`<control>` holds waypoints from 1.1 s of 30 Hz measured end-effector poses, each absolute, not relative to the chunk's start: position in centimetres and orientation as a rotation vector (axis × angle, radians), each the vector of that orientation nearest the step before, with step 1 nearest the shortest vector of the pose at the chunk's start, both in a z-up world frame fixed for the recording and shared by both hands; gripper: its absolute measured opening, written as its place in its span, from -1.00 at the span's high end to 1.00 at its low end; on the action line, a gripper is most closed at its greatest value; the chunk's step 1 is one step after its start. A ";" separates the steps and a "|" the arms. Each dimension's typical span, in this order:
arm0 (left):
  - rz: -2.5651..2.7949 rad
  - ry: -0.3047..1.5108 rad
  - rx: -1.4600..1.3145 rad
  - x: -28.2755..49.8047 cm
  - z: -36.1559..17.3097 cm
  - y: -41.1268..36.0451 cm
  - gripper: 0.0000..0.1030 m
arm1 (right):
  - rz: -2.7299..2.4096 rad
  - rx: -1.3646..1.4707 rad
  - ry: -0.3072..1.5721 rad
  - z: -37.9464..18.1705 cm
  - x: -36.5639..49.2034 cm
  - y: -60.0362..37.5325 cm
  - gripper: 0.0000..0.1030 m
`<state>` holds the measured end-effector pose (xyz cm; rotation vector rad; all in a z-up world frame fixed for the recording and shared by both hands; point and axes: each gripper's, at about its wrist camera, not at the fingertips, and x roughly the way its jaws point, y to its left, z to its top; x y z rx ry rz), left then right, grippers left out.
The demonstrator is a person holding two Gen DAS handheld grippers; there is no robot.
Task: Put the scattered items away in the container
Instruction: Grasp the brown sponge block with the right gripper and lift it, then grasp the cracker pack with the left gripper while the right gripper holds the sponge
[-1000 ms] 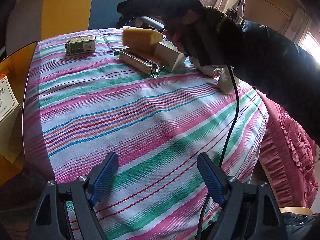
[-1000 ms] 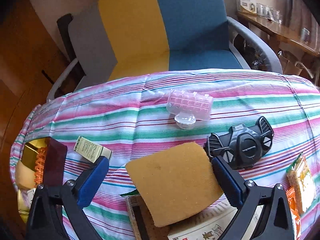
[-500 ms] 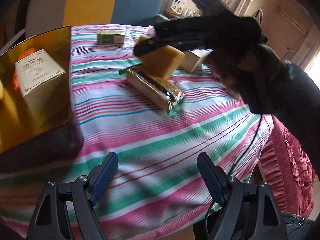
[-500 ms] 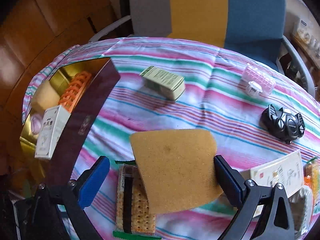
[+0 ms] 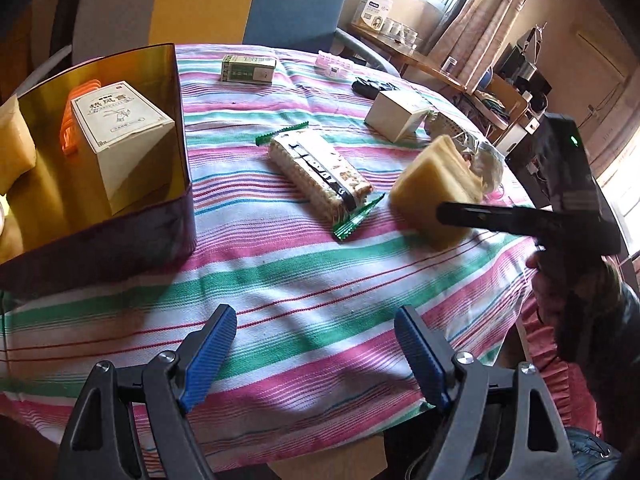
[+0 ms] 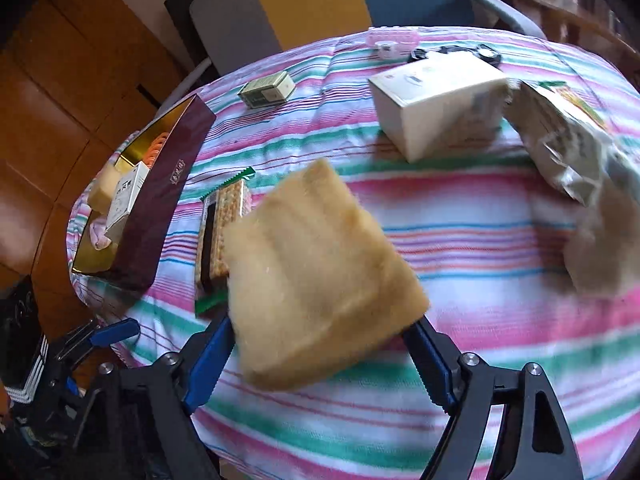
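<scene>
The left hand-held gripper (image 5: 315,354) hangs low at the near edge of the desk (image 5: 280,280), its blue pads spread wide with nothing between them, only striped cloth beneath.

The right hand-held gripper (image 6: 320,354) pinches a yellow sponge (image 6: 320,276) between its blue fingers (image 6: 210,354), each pad pressing one side of the block; the sponge is lifted off the cloth and blurred in the right wrist view. The left wrist view shows the same sponge (image 5: 436,190) from the side, raised above the desk's right part, with a black finger across its face and the person's gloved right hand (image 5: 576,280) behind.

Just past the sponge lies a cracker packet (image 5: 320,172) with green crimped ends, flat on the cloth. To its left stands the container (image 5: 176,92), a box with a gold lining and dark maroon outer wall; inside it the left wrist view shows a white carton (image 5: 124,136) and something orange (image 5: 74,120) behind it.

Farther back sit a white box (image 5: 396,114), a crinkled snack bag (image 6: 568,148) beside it, a small green box (image 5: 248,69), a pink plastic piece (image 5: 335,65) and a black object (image 5: 374,86).

Only the right wrist view shows the maroon wall's outer face and the left hand-held gripper (image 6: 100,336) from outside, low at the left. Only the left wrist view shows the sideboard (image 5: 420,56) and curtain beyond the desk.
</scene>
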<state>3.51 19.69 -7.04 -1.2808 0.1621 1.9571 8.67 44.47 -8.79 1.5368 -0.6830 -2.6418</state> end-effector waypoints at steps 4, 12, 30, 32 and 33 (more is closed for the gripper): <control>1.940 0.185 -1.282 3.9 -7.0 20.3 -0.61 | -2.717 1.477 -0.789 -8.7 12.8 45.5 -0.67; 1.958 0.181 -1.295 1.6 -4.8 24.0 -0.61 | -2.884 1.439 -0.696 -7.8 15.4 45.4 -0.70; 2.031 0.107 -1.552 -5.9 -5.9 30.3 -0.59 | -2.874 1.295 -0.789 -9.4 15.1 45.1 -1.00; 2.019 0.159 -1.566 -6.0 -6.2 31.2 -0.59 | -2.876 1.284 -0.794 -9.4 15.1 45.2 -1.00; 2.016 0.194 -1.575 -5.9 -6.6 31.7 -0.58 | -2.876 1.280 -0.799 -9.4 15.1 45.2 -1.00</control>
